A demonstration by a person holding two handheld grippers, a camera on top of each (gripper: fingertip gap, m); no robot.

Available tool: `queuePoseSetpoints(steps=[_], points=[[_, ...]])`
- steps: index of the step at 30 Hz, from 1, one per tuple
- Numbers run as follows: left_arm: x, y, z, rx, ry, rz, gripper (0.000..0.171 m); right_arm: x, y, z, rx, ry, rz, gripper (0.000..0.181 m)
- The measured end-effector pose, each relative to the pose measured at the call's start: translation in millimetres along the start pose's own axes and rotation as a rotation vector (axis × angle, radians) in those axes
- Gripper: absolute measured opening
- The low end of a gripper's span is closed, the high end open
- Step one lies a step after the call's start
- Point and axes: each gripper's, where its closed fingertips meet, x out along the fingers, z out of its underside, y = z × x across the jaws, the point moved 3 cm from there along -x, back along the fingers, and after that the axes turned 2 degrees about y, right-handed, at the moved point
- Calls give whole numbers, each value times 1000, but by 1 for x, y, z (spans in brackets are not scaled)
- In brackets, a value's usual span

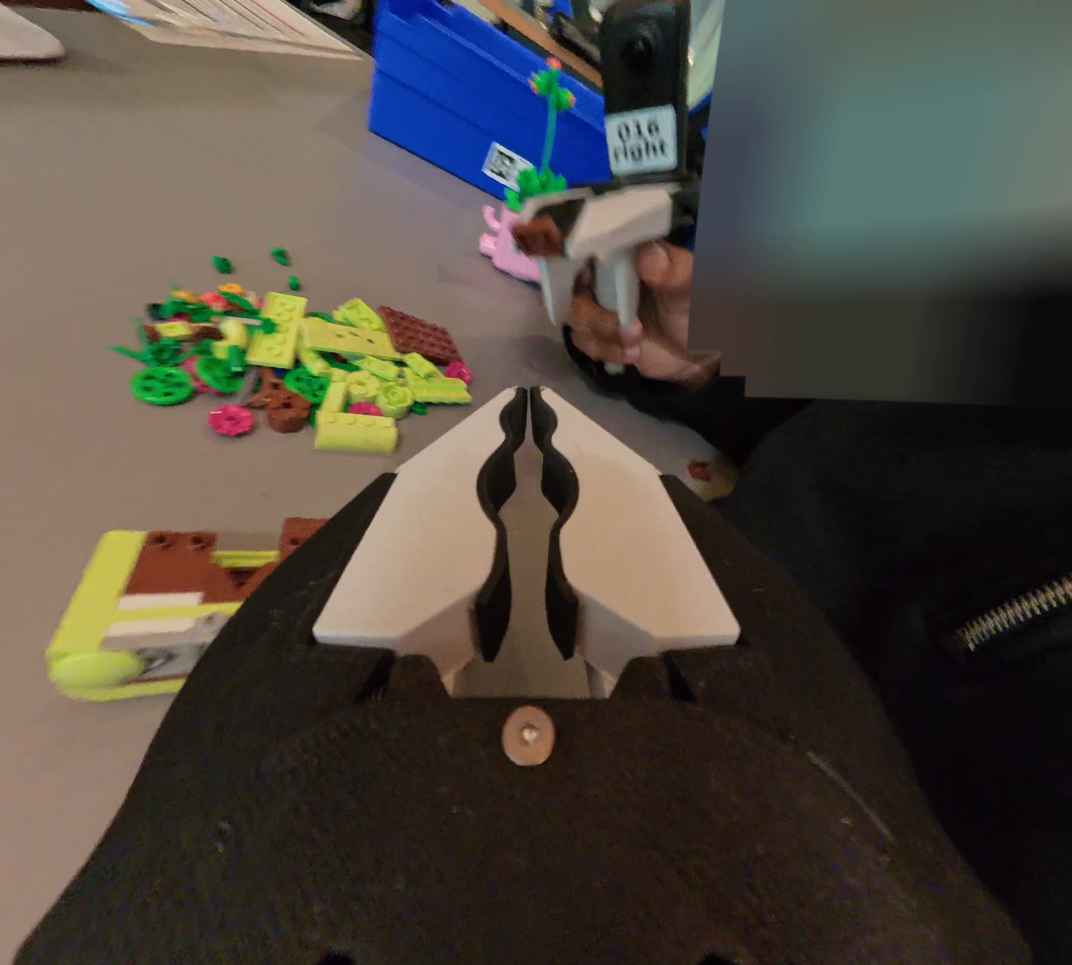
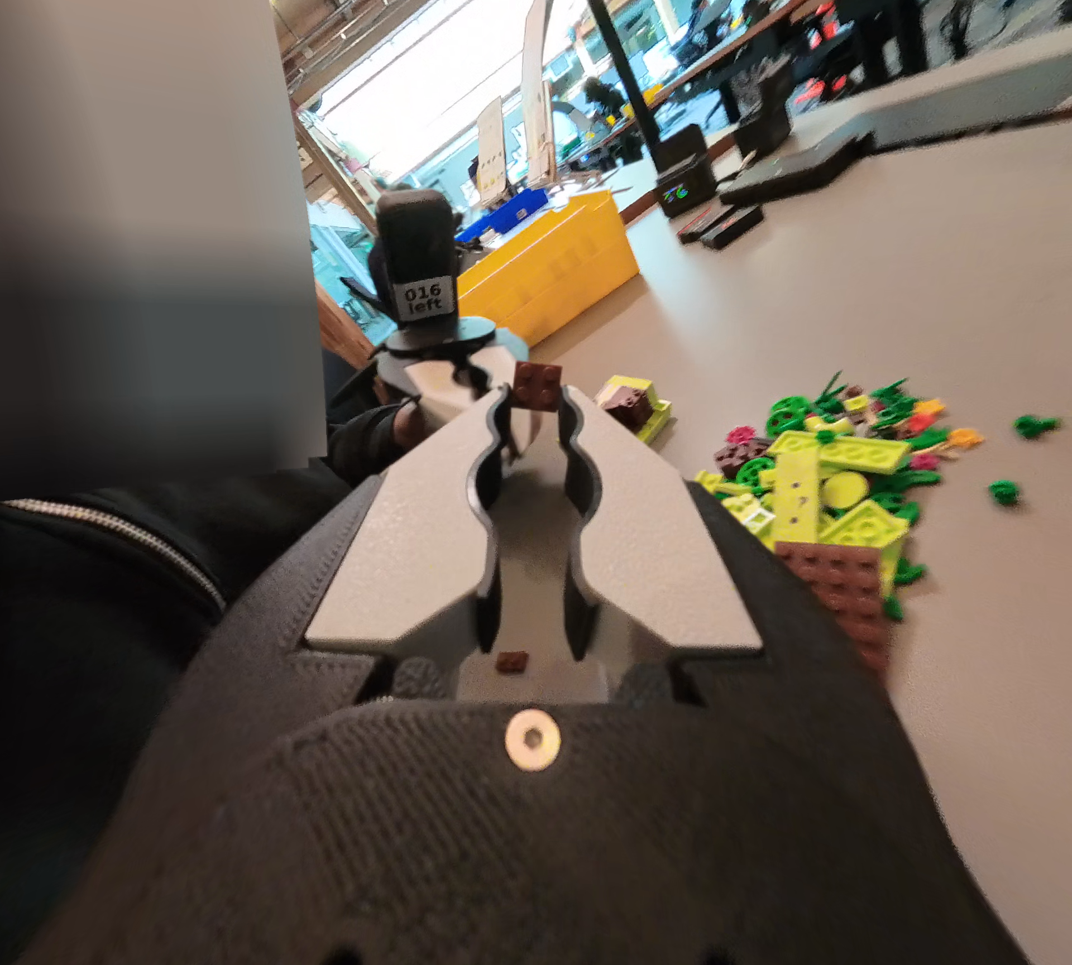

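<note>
My left gripper [image 1: 530, 393] is shut and empty, held above the grey table [image 1: 174, 183]. It also shows in the right wrist view [image 2: 464, 386] just beyond my right one. My right gripper [image 2: 535, 397] is shut on a small brown brick [image 2: 537, 385] at its tips, held in the air. In the left wrist view the right gripper [image 1: 536, 230] shows with the brown brick [image 1: 539, 236], and a hand [image 1: 649, 316] holds its handle. A pile of lime, green and brown bricks [image 1: 301, 357] lies on the table and shows in the right wrist view [image 2: 829, 485].
A part-built lime and brown model [image 1: 139, 606] lies left of my left gripper, also in the right wrist view [image 2: 635, 406]. A pink piece with a green stalk [image 1: 548, 137] stands by a blue bin [image 1: 464, 85]. A yellow bin [image 2: 551, 264] and black boxes [image 2: 684, 183] sit farther off. My right fingertips sit around 5 centimetres from my left ones.
</note>
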Motion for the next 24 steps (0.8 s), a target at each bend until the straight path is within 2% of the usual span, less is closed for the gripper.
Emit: queuePoseSetpoints(steps=[4,7,9,10,13,15,19,22,24], points=[[18,21,33,101,-222,68,14,-16,5,-13,-166,21,118,14],[30,29,62,278,-416,-1,29,-20,4,-17,-231,30,160,13],[34,32,73,399,-479,-58,44,-19,1,-18,-219,41,137,13],[36,33,76,440,-499,-81,46,-19,0,-19,-210,49,123,13],[38,30,83,488,-548,-122,16,-21,-4,-23,-201,74,103,13],[39,29,83,481,-552,-126,5,-24,-6,-26,-206,93,100,13],[40,16,75,470,-540,-179,3,-31,-10,-33,-230,129,108,14],[50,-6,52,489,-494,-261,4,-37,-13,-40,-234,166,114,14],[57,-19,38,482,-515,-294,4,-42,-16,-45,-225,197,99,14]])
